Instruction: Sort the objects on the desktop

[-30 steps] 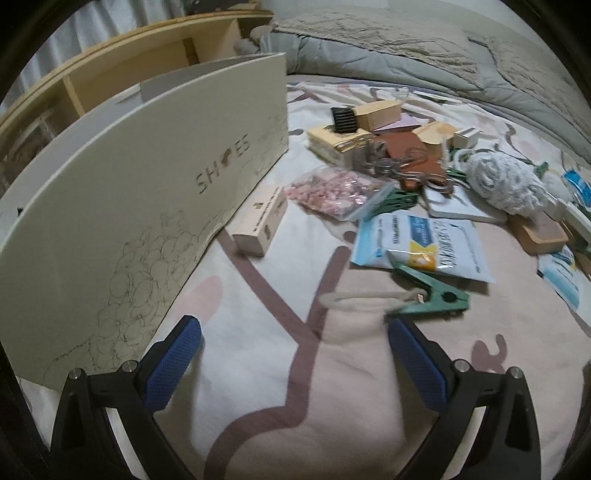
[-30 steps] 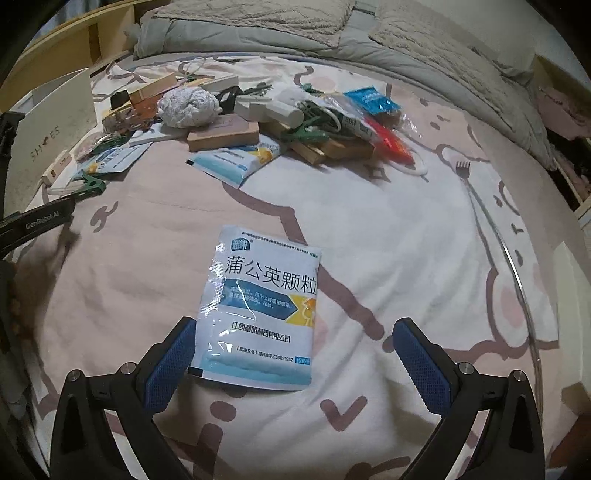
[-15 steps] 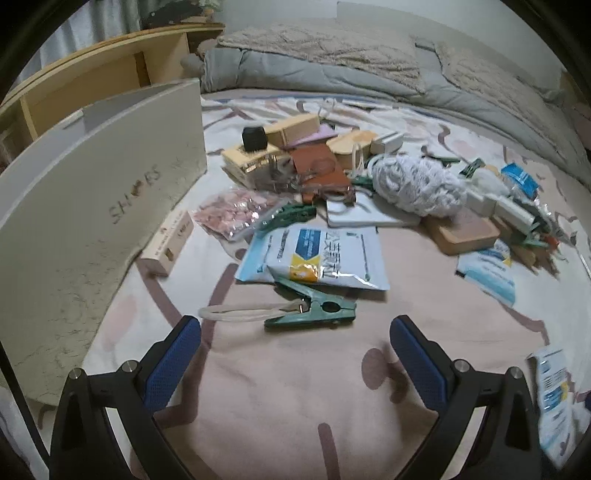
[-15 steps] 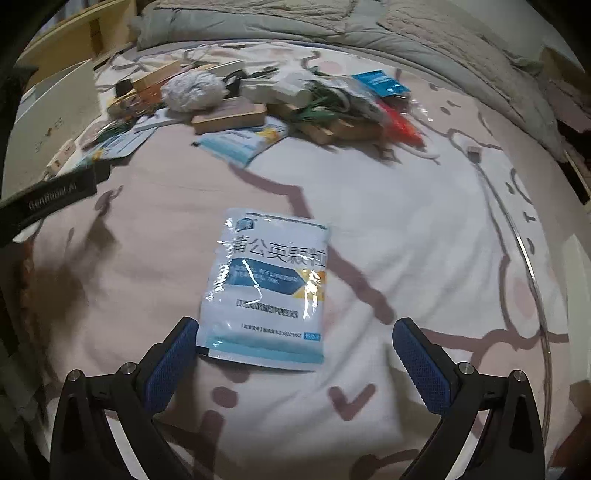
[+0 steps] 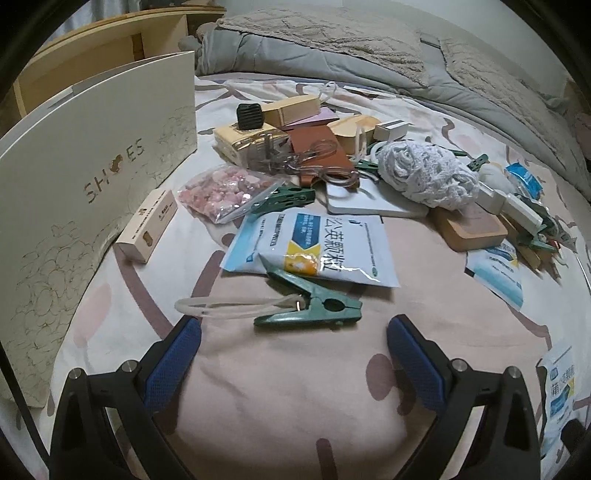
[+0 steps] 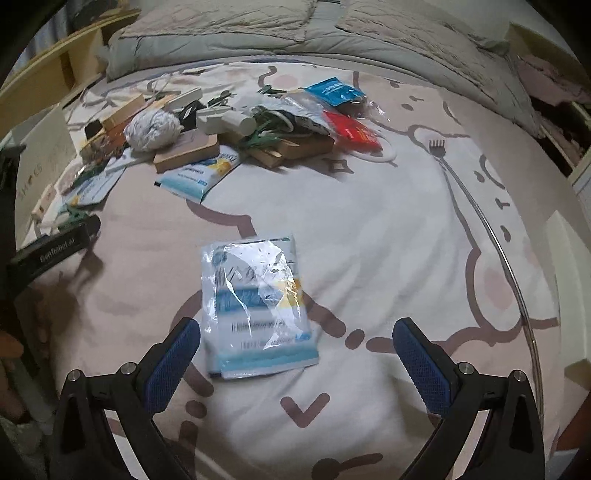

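1. Near the bottom of the left wrist view, the left claw (image 5: pixel 294 334) hangs over the patterned bed sheet (image 5: pixel 295 406) with its blue-padded fingers (image 5: pixel 173 363) spread wide and nothing between them.
2. Just beyond that claw lies a green clothes peg (image 5: pixel 314 308) with a pale loop (image 5: pixel 229 307) threaded through it; the peg's far tip rests on a white and blue medicine sachet (image 5: pixel 317 249).
3. Left of the sachet, a small cream carton (image 5: pixel 147 230) lies beside a tall cream shoe box (image 5: pixel 88 177) printed "SHOES", which stands on the left of the bed.
4. Farther back sits a clear bag of pink pieces (image 5: pixel 227 195), a second green peg (image 5: pixel 284 199), a brown leather piece (image 5: pixel 321 155), tan boxes (image 5: pixel 291 107) and a ball of white yarn (image 5: pixel 424 173) on a white board (image 5: pixel 369 206).
5. Right of the yarn, a wooden block (image 5: pixel 469 229) touches another blue and white sachet (image 5: pixel 498 273).
6. Over on the right wrist view, the right claw (image 6: pixel 295 338) is likewise spread wide and empty above the sheet.
7. Between its fingers, closer to the left one, a glossy medicine sachet (image 6: pixel 258 306) lies flat, well apart from the heap of clutter (image 6: pixel 229 125) at the far side.
8. At the far right, a long thin metal back scratcher (image 6: pixel 480 221) curves along the bed.
9. Grey quilts (image 6: pixel 295 29) are bunched at the far end of the bed.
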The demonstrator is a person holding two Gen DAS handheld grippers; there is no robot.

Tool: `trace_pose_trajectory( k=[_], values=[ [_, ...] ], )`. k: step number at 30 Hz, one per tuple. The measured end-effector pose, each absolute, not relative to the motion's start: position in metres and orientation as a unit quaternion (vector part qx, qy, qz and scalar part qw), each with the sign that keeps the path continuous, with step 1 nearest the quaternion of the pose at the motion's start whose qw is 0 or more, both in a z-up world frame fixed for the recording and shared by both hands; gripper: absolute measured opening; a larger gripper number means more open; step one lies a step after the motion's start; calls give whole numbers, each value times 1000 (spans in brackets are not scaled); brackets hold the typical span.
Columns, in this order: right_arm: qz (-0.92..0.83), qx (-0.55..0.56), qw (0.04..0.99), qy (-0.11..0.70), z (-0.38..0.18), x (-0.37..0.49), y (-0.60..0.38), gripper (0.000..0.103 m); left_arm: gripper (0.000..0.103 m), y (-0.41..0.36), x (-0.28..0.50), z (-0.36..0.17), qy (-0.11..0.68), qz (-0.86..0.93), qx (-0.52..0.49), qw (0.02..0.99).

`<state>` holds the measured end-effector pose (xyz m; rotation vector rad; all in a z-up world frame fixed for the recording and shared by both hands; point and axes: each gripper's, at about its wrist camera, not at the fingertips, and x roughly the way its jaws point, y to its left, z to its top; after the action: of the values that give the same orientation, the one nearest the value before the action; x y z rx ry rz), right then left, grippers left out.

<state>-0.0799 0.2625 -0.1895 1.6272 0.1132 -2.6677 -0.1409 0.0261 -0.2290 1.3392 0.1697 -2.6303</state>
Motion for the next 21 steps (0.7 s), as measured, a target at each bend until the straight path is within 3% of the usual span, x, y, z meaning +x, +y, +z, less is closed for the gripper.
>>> trace_pose_trajectory(
  k=[11, 21],
  values=[
    [-848, 528, 31, 27, -191, -80, 259, 103, 74, 37, -140, -225, 45, -895, 440, 59],
    [-825, 561, 17, 70, -215, -75, 251, 103, 62, 34, -140, -224, 57, -896, 439, 48]
  ],
)
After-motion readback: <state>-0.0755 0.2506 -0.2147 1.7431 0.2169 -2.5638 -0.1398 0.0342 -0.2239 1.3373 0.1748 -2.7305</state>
